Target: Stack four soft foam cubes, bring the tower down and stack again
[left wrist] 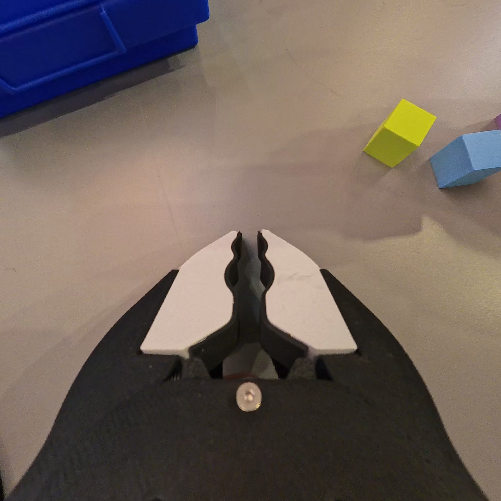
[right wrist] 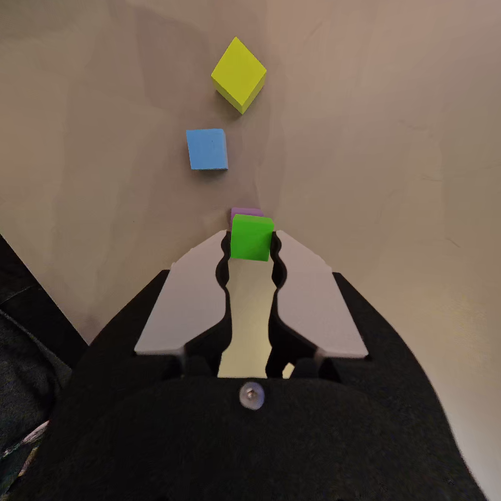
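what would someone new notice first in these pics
The bright green cube gripped between the right tongs, just above a purple cube. Beyond lie a blue cube and yellow cube, apart on the table; a big blue bin fills the left view's corner.

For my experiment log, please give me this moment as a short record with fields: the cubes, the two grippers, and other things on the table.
surface: beige table
green cube: between the right gripper pads, both touching it, above the purple cube
purple cube: mostly hidden behind the green one
blue cube: alone on the table
yellow cube: alone, farther away
left gripper: nothing between its fingers, narrow gap
blue bin: upper left in the left wrist view
stack: not yet built
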A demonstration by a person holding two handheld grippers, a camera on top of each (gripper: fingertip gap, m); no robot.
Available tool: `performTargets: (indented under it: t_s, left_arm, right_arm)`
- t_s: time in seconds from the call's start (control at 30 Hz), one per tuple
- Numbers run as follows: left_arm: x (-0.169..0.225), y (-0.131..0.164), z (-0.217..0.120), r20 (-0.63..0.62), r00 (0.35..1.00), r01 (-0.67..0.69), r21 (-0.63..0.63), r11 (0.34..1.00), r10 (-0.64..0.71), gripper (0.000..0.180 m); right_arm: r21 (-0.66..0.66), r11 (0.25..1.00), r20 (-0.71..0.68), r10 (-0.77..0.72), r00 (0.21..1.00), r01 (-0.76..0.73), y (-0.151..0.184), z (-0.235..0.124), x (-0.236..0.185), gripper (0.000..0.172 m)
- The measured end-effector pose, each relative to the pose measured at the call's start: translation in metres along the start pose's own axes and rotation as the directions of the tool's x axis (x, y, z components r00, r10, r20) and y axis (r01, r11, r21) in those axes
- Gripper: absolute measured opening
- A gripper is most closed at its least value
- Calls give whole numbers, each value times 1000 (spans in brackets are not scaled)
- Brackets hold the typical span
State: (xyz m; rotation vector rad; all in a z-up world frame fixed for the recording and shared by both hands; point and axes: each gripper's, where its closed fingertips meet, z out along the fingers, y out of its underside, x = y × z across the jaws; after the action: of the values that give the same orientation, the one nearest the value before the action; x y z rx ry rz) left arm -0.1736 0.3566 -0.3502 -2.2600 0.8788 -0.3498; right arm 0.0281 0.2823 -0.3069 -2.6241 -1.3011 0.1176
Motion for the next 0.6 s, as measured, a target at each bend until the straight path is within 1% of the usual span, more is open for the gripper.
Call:
performTargets:
  t_s: [0.03,0.6]
  left_arm:
    - [0,0,0,0,1000,-1,-1,1000,1,11]
    - [0,1,1,2,1000,-4,-5,1000,4,11]
  right_arm:
    - [0,1000,7,3,1000,-3,1,1,-1,27]
    - [4,1000,28,15,999,-15,3,10,-4,28]
